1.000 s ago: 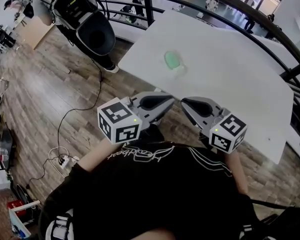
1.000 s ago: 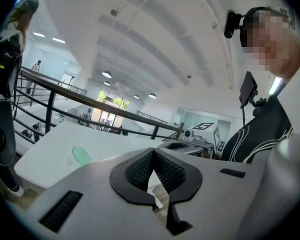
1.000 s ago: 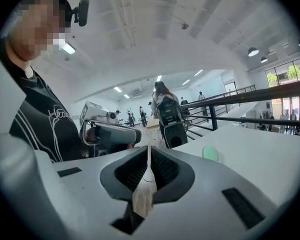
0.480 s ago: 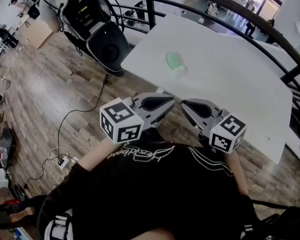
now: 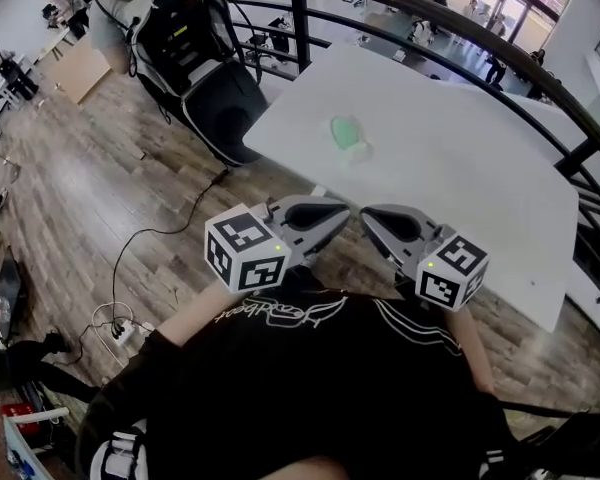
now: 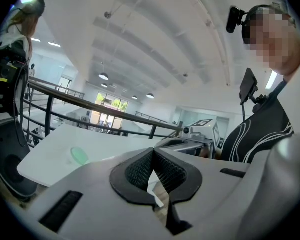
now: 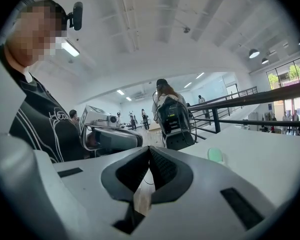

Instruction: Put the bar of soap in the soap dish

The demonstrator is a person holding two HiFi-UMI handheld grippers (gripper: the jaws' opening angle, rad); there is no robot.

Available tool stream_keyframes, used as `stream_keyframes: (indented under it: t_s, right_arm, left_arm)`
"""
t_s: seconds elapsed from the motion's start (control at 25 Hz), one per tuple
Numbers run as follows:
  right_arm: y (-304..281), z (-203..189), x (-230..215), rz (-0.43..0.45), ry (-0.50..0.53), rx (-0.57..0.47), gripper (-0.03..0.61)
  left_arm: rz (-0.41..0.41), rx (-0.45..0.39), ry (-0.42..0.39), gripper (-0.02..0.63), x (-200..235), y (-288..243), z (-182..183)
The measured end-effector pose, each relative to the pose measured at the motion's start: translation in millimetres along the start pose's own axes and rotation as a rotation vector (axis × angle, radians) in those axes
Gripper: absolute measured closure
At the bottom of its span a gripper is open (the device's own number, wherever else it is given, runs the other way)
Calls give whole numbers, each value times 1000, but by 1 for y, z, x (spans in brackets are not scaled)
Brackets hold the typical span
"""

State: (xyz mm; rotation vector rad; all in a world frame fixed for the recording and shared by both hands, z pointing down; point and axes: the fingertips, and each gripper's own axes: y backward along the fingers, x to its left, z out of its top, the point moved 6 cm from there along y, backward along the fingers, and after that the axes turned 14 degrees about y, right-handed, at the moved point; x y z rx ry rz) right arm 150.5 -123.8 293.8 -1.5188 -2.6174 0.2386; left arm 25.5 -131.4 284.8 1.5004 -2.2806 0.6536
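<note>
A green oval bar of soap (image 5: 343,126) lies on the white table (image 5: 460,168) near its near-left corner. A pale whitish soap dish (image 5: 358,151) sits right beside it. The soap also shows as a small green spot in the left gripper view (image 6: 80,155) and the right gripper view (image 7: 215,155). My left gripper (image 5: 342,211) and right gripper (image 5: 368,214) hover side by side before my chest, short of the table edge, tips nearly meeting. Both are shut with nothing between the pads (image 6: 152,151) (image 7: 149,150).
A black railing (image 5: 400,8) curves round the table's far side. A dark pushchair-like carrier (image 5: 195,58) with a person beside it stands on the wood floor at left. A cable and power strip (image 5: 125,326) lie on the floor near my left side.
Both grippers drifted slightly down the picture, still together. The head view shifted, so the carrier at left shows further into the frame.
</note>
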Motion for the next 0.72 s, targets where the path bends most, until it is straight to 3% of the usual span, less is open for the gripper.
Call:
stream_keyframes:
  t_s: [0.72]
  right_arm:
    - [11,0,12,-14,19,-12,563]
  left_arm:
    - [-12,3,-2,606,-13,2,-8]
